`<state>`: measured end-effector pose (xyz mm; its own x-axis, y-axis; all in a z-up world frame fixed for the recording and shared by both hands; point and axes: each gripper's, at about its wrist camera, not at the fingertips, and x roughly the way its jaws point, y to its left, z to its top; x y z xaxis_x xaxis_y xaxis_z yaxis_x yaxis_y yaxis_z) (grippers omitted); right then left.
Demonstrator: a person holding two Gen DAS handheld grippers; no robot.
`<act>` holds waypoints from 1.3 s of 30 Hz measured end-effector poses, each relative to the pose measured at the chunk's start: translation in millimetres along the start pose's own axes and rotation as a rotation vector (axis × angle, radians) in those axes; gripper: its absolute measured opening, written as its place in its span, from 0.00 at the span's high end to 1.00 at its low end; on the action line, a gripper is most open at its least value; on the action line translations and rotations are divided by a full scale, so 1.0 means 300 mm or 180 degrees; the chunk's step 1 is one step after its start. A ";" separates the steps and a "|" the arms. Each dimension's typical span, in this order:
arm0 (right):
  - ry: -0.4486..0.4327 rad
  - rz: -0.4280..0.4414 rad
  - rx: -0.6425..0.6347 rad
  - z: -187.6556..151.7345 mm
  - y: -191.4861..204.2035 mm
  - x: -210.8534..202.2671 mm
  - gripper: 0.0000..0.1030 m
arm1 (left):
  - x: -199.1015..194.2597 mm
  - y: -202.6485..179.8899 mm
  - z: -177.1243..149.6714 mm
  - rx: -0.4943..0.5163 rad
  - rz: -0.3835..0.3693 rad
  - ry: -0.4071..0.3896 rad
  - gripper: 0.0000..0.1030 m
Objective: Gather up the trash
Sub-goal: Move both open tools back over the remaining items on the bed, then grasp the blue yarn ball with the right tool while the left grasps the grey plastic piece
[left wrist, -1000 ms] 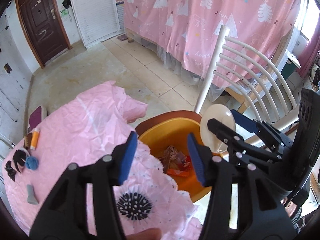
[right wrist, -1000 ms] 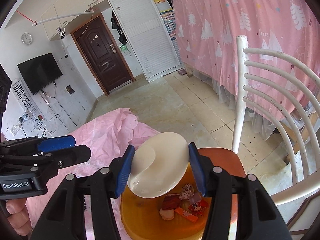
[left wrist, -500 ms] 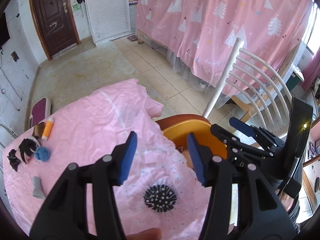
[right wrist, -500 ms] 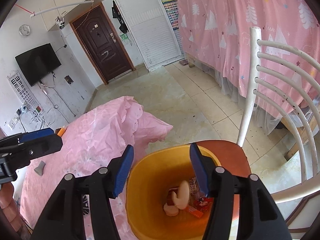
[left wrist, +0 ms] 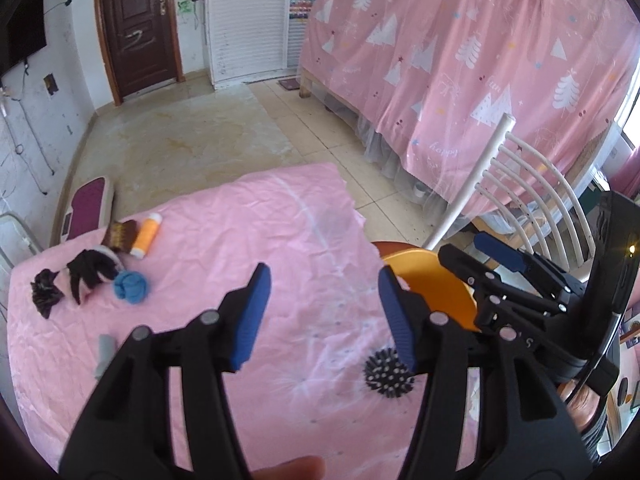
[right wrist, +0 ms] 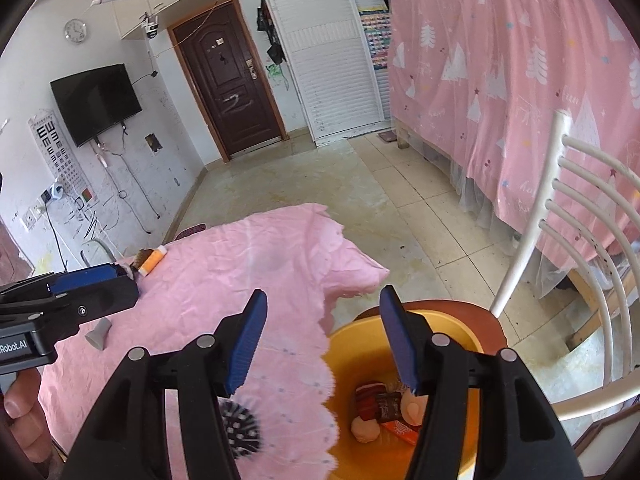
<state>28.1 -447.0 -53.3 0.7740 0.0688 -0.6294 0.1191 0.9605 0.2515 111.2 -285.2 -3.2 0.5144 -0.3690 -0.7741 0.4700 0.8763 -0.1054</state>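
An orange basin sits on a red-brown chair seat beside the table; it holds wrappers and pale round pieces. The basin also shows in the left wrist view. My right gripper is open and empty above the basin's left rim. My left gripper is open and empty above the pink tablecloth. On the cloth lie a black spiky ball, a blue ball, black scraps, an orange tube and a grey piece.
A white slatted chair back rises right of the basin. A pink curtain hangs behind it. Tiled floor lies beyond the table, with a dark door at the far wall.
My right gripper opened and let go the pale round piece, which now lies in the basin. Both grippers have drawn back and left, bringing more of the table into view.
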 end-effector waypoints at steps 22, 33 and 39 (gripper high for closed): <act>0.0184 0.0346 -0.0730 0.031 0.589 0.165 0.52 | -0.142 0.518 -0.140 -0.0679 0.0307 -0.0092 0.48; 0.0286 0.0467 -0.0959 0.037 0.740 0.252 0.47 | -0.104 0.648 -0.213 -0.0901 0.0395 0.0062 0.48; 0.0392 0.0552 -0.1022 0.037 0.791 0.315 0.46 | -0.036 0.664 -0.249 -0.0941 0.0392 0.0215 0.48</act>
<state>136.4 -215.6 -44.9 0.6827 0.2507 -0.6864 -0.2229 0.9660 0.1311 145.7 -83.5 -62.4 0.5011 -0.2419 -0.8309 0.1734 0.9687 -0.1774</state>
